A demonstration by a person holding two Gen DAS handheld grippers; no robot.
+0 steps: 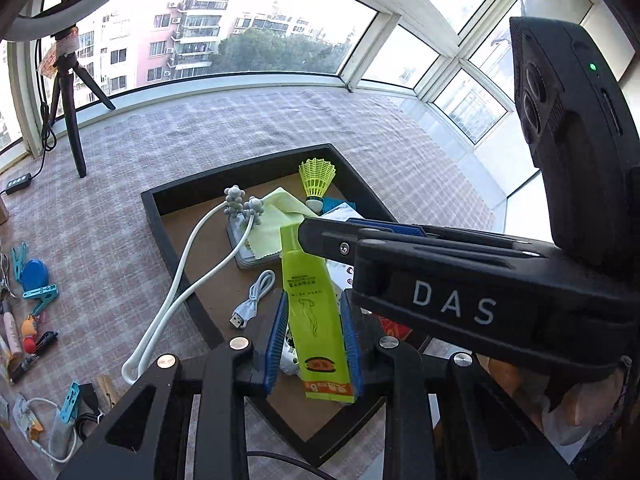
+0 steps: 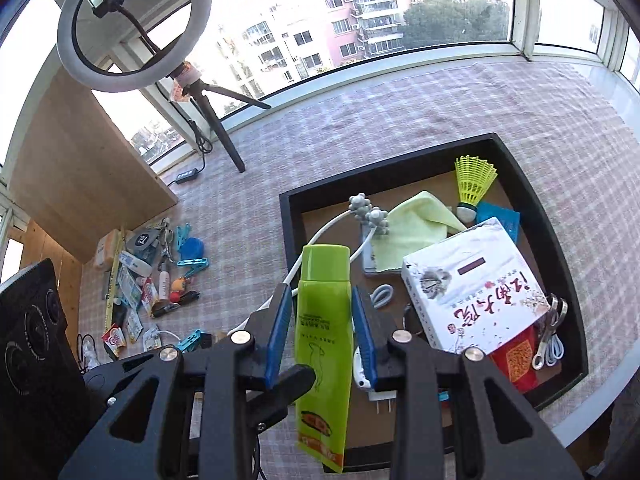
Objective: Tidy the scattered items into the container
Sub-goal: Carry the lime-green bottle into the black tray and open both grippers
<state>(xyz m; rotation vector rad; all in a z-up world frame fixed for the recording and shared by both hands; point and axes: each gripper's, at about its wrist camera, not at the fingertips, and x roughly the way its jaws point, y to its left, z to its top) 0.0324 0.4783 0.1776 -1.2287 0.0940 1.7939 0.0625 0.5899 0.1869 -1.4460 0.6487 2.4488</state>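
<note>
A lime-green tube [image 1: 316, 312] [image 2: 324, 320] hangs above the black tray [image 1: 240, 168] [image 2: 384, 164], held from both ends. My left gripper [image 1: 316, 340] is shut on its lower, crimped half, the blue pads [image 1: 280, 340] pressing either side. My right gripper [image 1: 324, 228] comes in from the right and is shut on the cap end. In the right wrist view the right gripper [image 2: 322, 332] clamps the tube's middle, and the left gripper [image 2: 308, 378] crosses below it. In the tray lie a yellow shuttlecock [image 2: 474, 180], a yellow cloth [image 2: 412, 228], a white box [image 2: 468, 280] and a USB cable [image 1: 254, 300].
Several small items lie scattered on the checked cloth at the left [image 2: 160, 276] [image 1: 28, 300]. A ring light on a tripod [image 2: 216, 116] stands at the back by the window. A wooden board [image 2: 80, 176] leans at the left. A white looped cord [image 1: 176, 280] hangs over the tray's rim.
</note>
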